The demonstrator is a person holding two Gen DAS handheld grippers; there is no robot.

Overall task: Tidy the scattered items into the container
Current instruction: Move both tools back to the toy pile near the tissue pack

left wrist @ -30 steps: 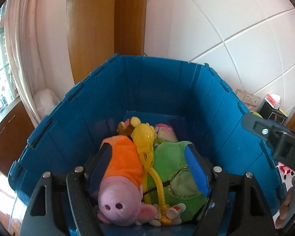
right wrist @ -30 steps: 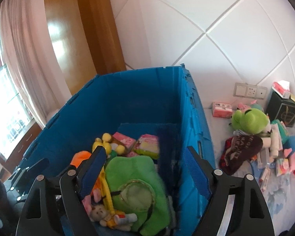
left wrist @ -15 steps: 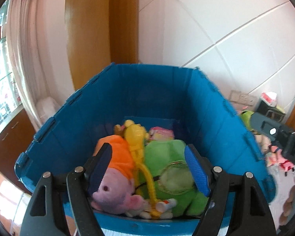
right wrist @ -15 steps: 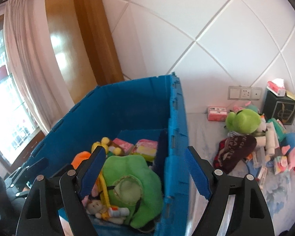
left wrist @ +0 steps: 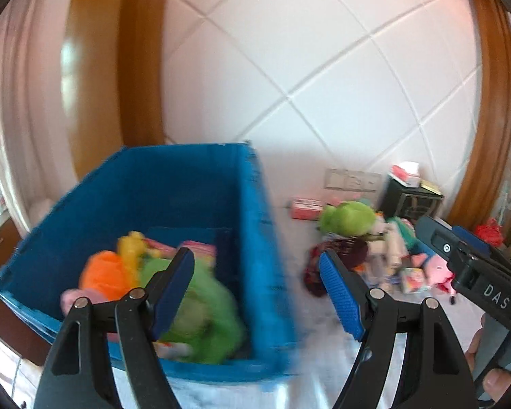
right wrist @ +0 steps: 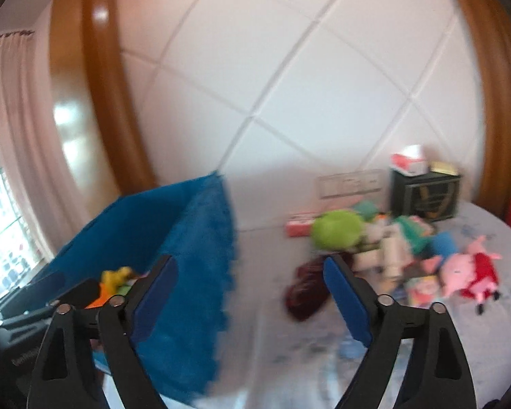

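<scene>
Blurred frames. Left gripper empty, fingers apart, over right wall of blue container. Container held soft toys: green plush, orange-and-pink plush. Right gripper empty, fingers just widened, nothing between. Scattered items heaped right of container on pale surface: green frog plush, pink pig plush, dark red cloth.

Both views motion-blurred. Blue crate smeared; toys inside just orange, yellow & green blobs, details unreadable. In right wrist view the crate wall hides most contents. Toy pile on the patterned surface too blurred to ID small items. Right gripper cut off by frame edge.
</scene>
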